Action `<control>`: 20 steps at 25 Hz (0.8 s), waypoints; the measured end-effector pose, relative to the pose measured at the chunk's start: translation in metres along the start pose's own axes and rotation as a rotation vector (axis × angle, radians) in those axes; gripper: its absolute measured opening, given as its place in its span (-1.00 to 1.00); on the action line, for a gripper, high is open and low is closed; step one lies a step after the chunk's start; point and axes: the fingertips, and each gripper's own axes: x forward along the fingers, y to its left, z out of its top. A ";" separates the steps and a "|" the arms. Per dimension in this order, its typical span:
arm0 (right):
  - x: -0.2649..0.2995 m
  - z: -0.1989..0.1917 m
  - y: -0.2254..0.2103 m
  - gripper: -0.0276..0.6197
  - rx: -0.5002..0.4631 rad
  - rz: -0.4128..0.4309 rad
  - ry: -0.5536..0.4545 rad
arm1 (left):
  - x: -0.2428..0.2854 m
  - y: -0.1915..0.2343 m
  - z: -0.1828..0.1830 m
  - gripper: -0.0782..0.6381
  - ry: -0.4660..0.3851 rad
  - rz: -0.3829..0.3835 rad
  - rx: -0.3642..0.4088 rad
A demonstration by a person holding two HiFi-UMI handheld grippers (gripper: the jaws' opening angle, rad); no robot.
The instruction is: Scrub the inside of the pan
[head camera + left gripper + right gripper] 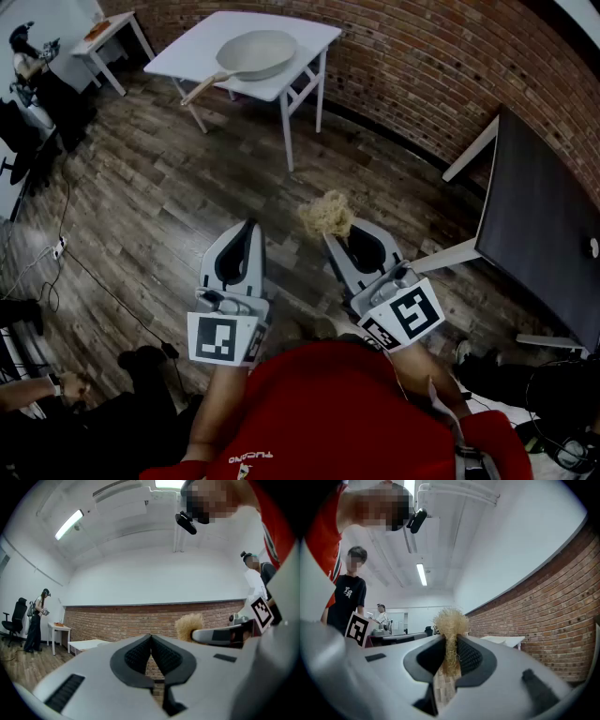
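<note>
- pan (255,53) sat on the white table (305,37) at 12 o'clock, well apart from the straw-coloured scrubber (326,214);
- left gripper (248,228) jaws were together, empty;
- right gripper (335,239) was clamped on that scrubber

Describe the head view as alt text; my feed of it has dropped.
The right gripper pinches a tan fibrous scrubber above the wooden floor, beside the shut, empty left gripper. The pan sits untouched on a white table farther ahead, by a brick wall.
</note>
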 end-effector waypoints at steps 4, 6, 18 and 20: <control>-0.001 0.000 0.000 -0.68 0.001 0.002 0.000 | -0.001 0.000 0.000 -0.74 0.006 0.008 0.003; -0.002 0.001 -0.002 -0.68 -0.002 0.002 -0.001 | 0.000 -0.001 0.000 -0.74 0.009 0.013 0.007; -0.008 0.011 -0.021 -0.68 0.035 0.019 -0.048 | 0.012 -0.009 0.007 -0.74 0.015 0.050 0.031; -0.006 0.013 -0.024 -0.68 0.031 0.026 -0.051 | 0.015 -0.010 0.007 -0.74 0.010 0.052 0.043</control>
